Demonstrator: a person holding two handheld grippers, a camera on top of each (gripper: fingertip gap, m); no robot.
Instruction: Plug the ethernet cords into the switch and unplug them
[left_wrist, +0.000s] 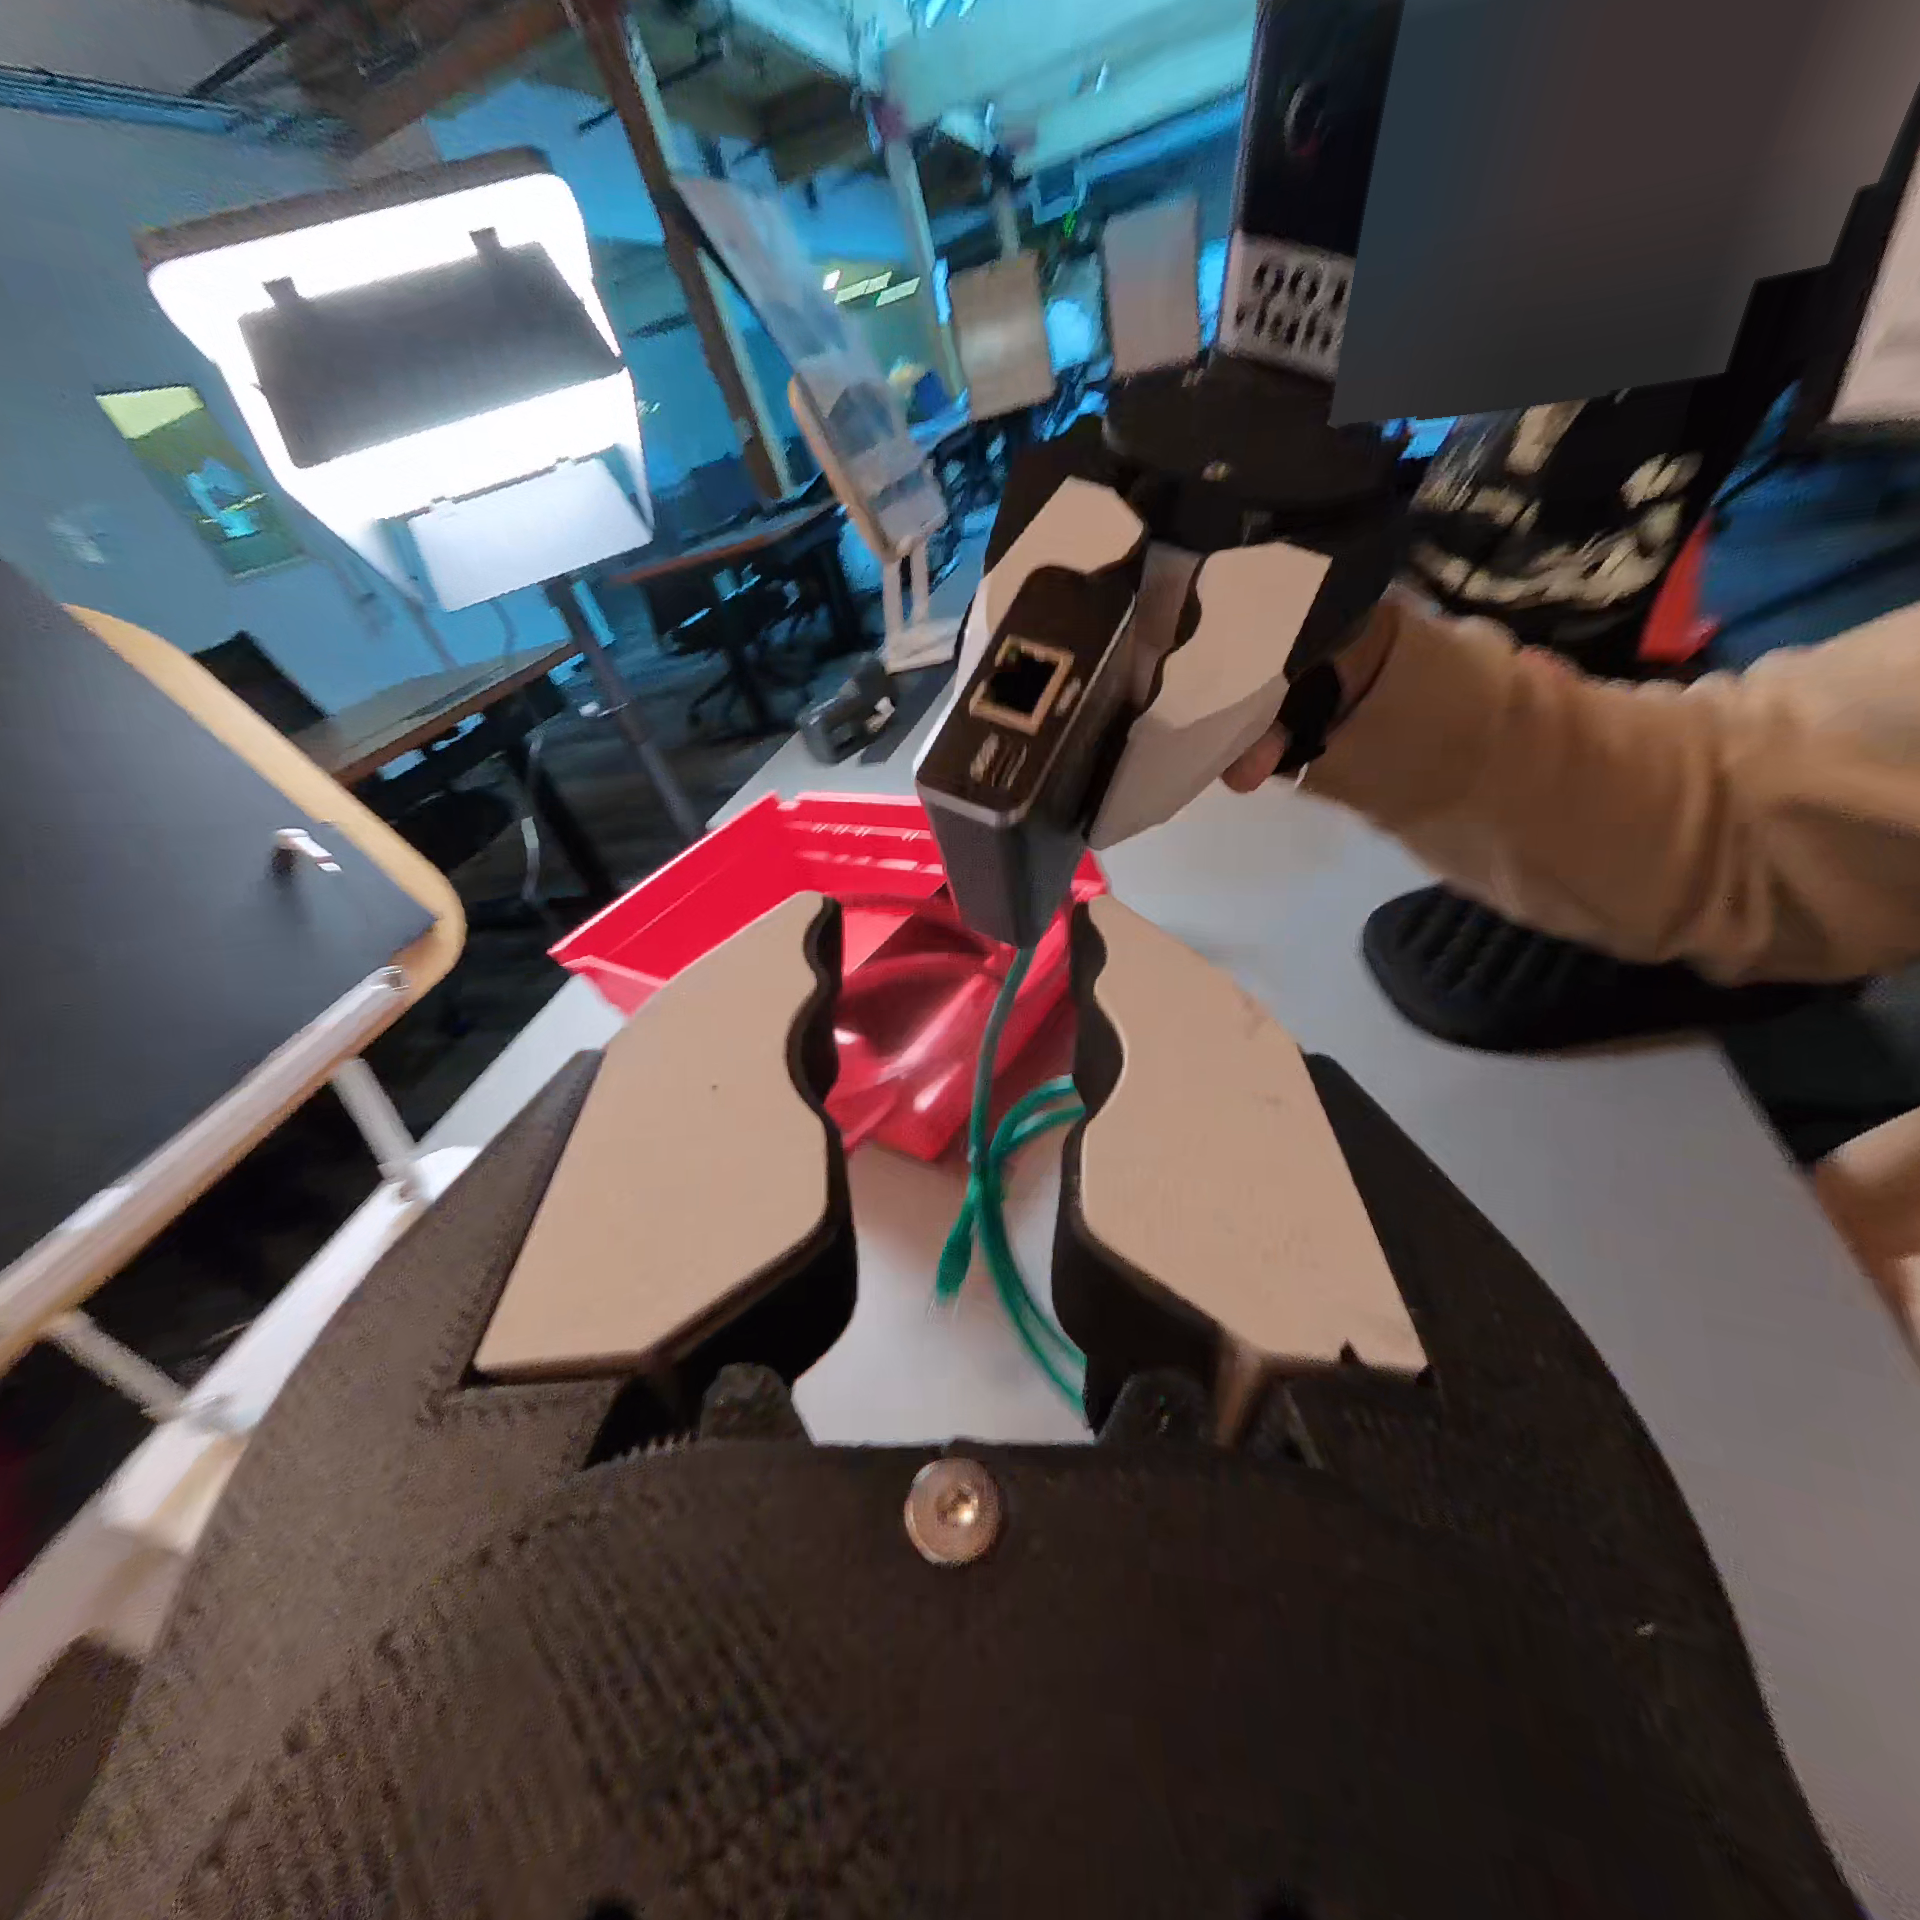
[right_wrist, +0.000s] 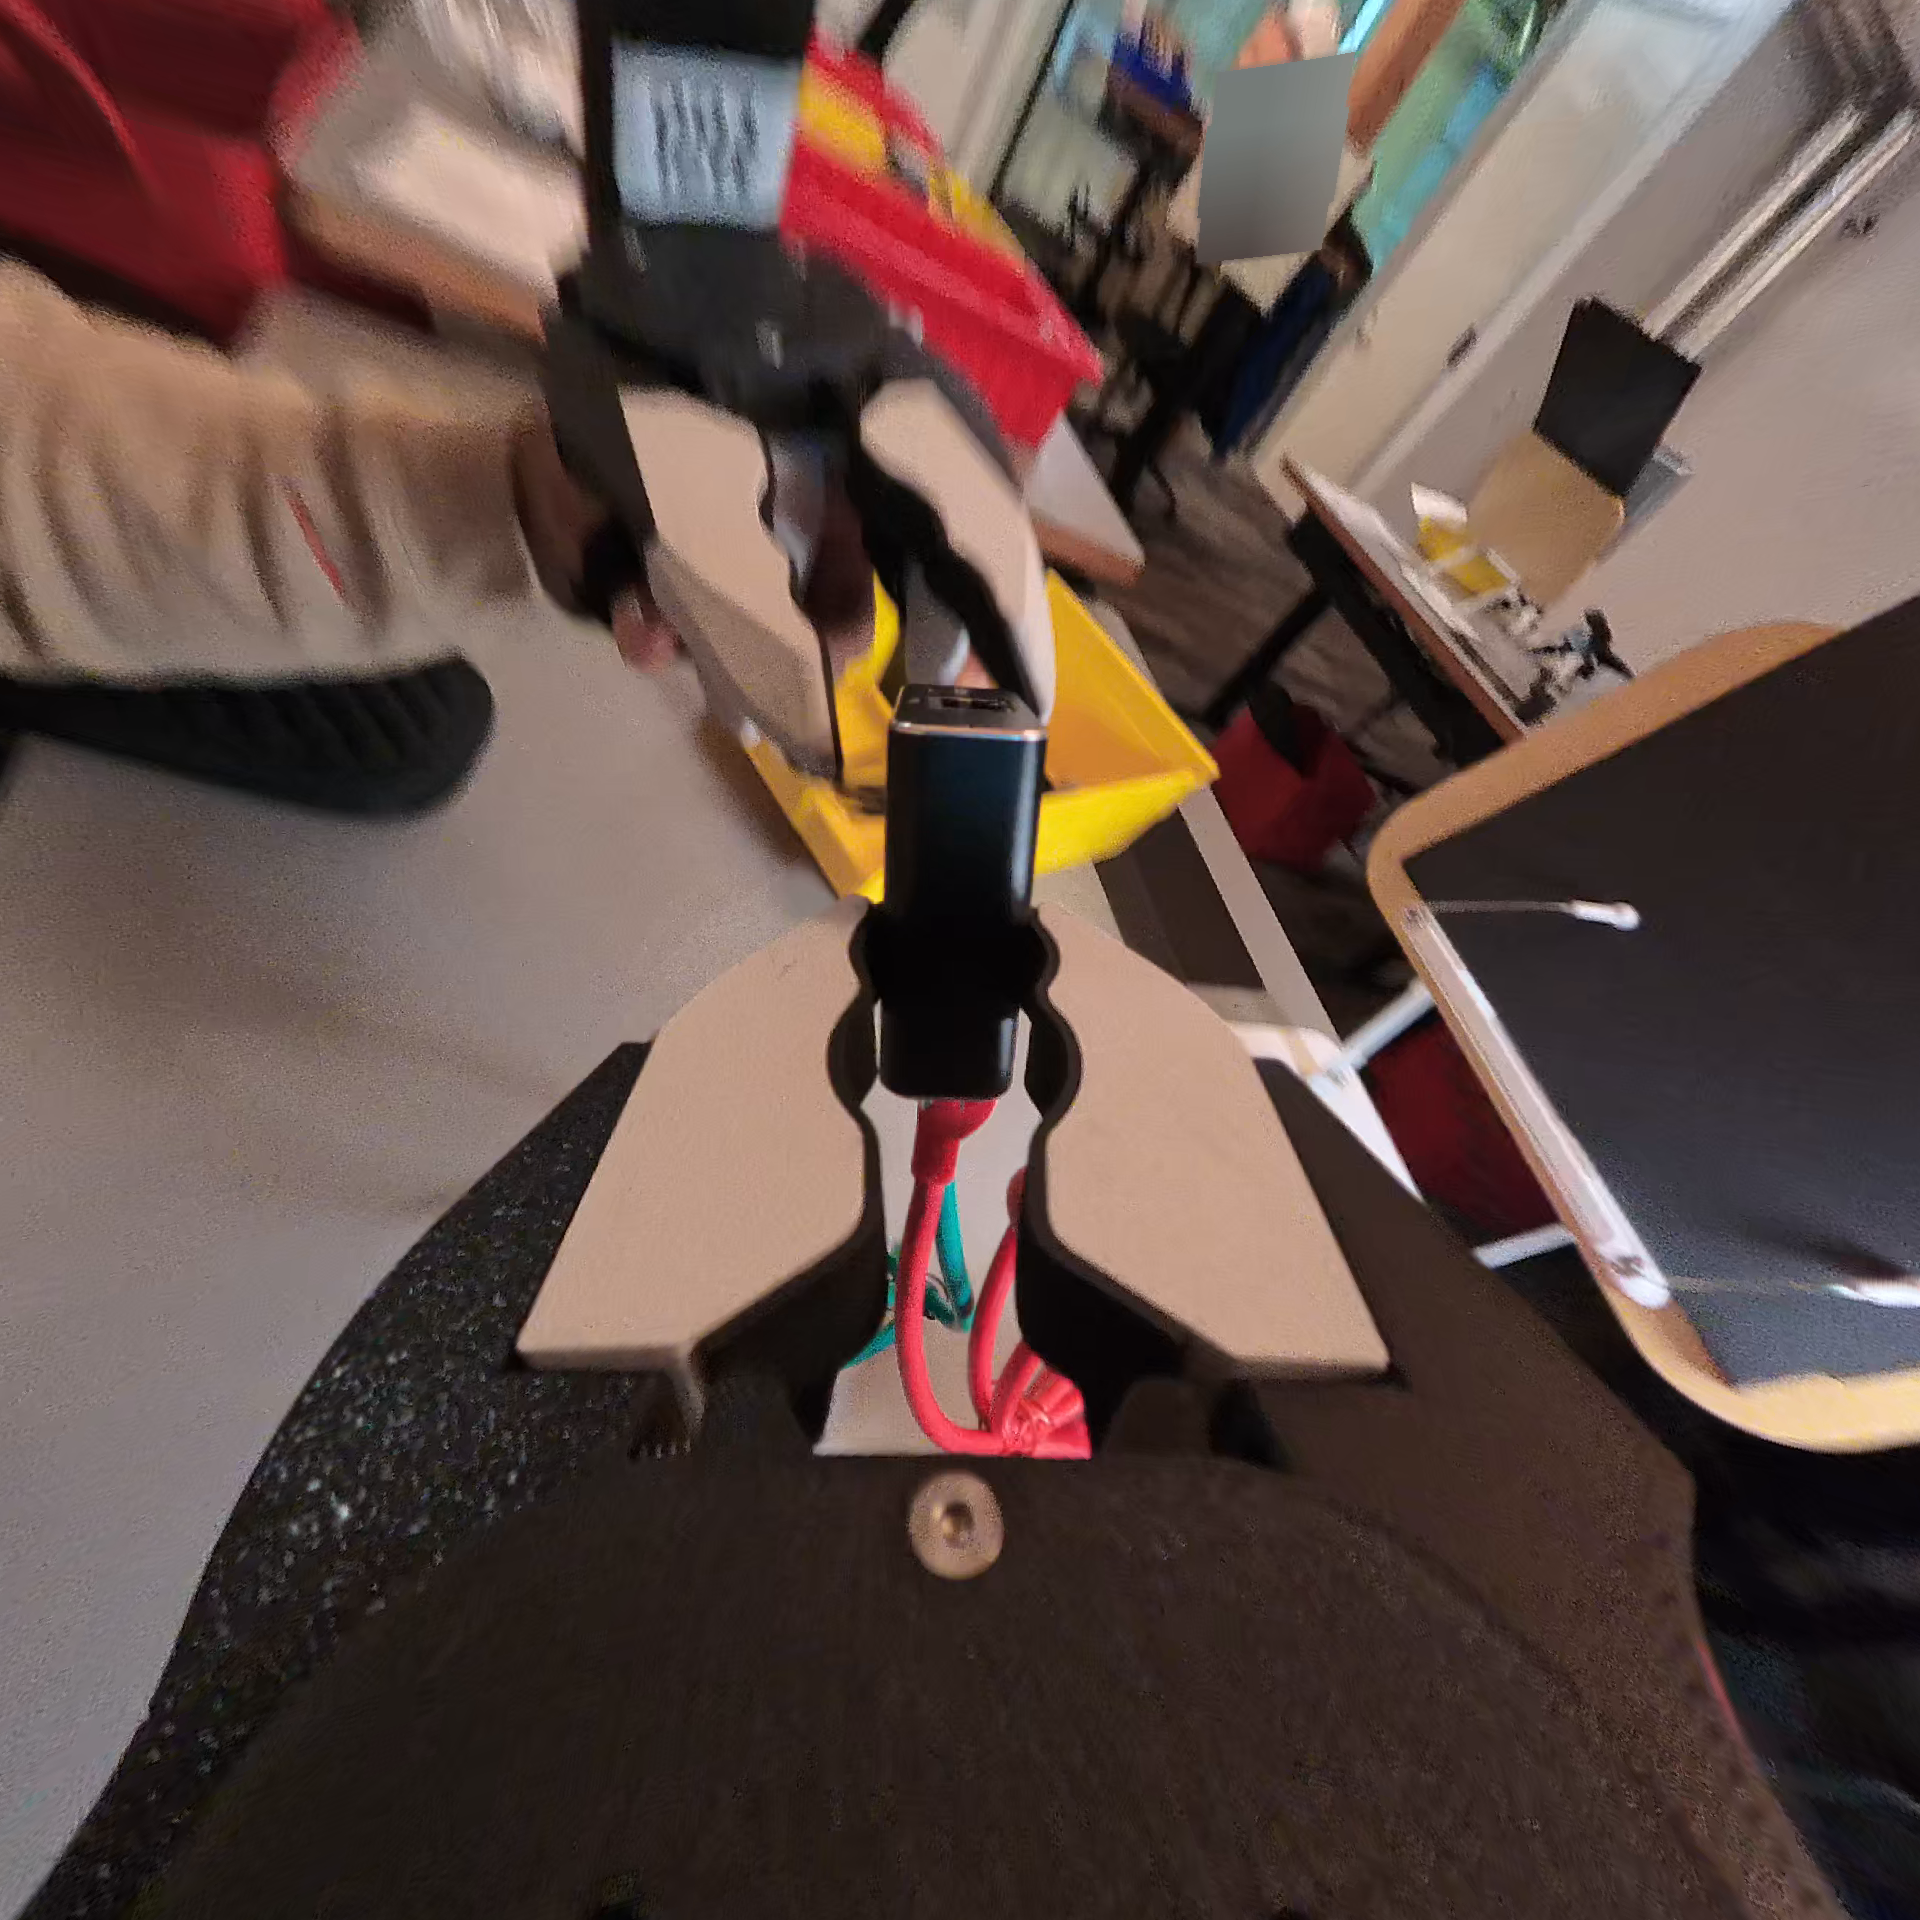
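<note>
The switch sits clamped in the right claw.

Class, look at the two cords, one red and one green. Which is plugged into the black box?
The red cord: its plug enters the black box held by the right gripper. The green cord's plug hangs loose.

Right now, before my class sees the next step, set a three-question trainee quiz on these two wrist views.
1. True or false: the left gripper is shut on the green cord.
2. What holds the black switch? A) left gripper B) right gripper C) neither
3. Fill in: the switch's port facing the left wrist view is ____.
Key: 1 false: it is open, and the cord lies on the table; 2 B; 3 empty.
</note>
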